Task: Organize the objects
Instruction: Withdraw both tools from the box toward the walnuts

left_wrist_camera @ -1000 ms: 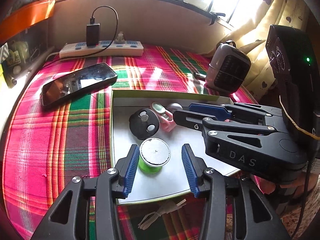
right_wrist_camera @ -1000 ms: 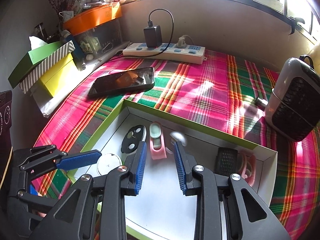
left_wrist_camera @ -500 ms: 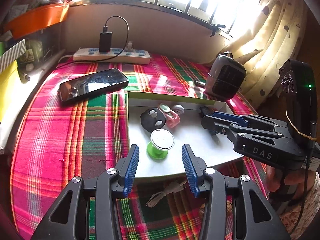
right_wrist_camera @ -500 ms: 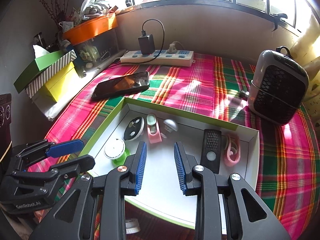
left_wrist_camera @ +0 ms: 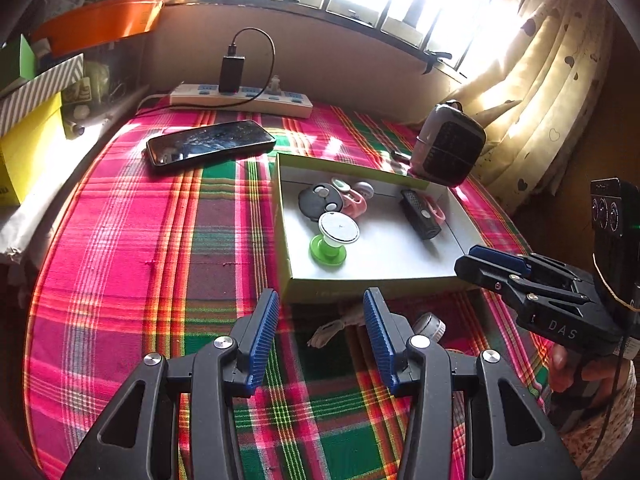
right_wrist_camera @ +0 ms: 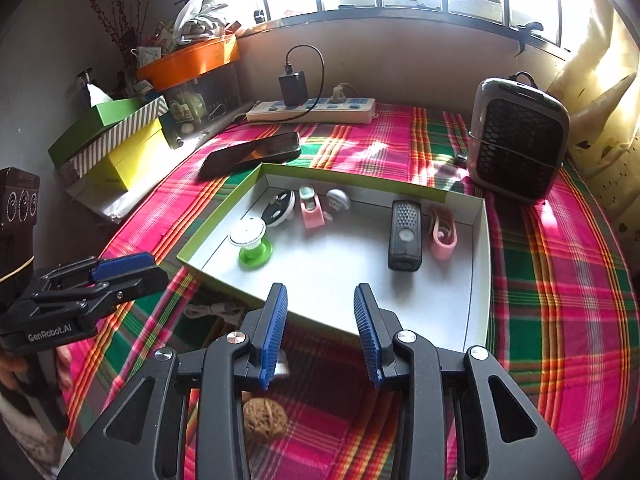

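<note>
From the left wrist view, the shallow green-edged box [left_wrist_camera: 280, 216] on the plaid cloth is the thing to steer by. Inside it, the green spool [left_wrist_camera: 334, 240] stands on end near the left wall, with the black round piece [left_wrist_camera: 318, 201] and a pink clip [left_wrist_camera: 354, 200] just behind it toward the far wall; the black remote [left_wrist_camera: 420, 214] lies toward the right wall with a second pink clip touching its far side. They sit in two loose clusters, which looks like sorting half done. The left gripper [left_wrist_camera: 320, 334] hangs just outside the box's near wall, its blue pads spread apart and holding nothing. Between the pads and that wall lies a pale cord [left_wrist_camera: 332, 328], and beside it a small white round thing I can't make out well. The phone [left_wrist_camera: 210, 144] lies on the cloth beyond the box's far left corner.

From the right wrist view, the right gripper [right_wrist_camera: 322, 332] hovers over the box's near wall [right_wrist_camera: 320, 314], tilted down toward the cloth, fingers parted and empty. A walnut [right_wrist_camera: 265, 420] rests on the cloth just short of the box, under the gripper's left finger, likely a next candidate. The left gripper [right_wrist_camera: 120, 268] sits off the box's near left corner, level, pointing inward.
</note>
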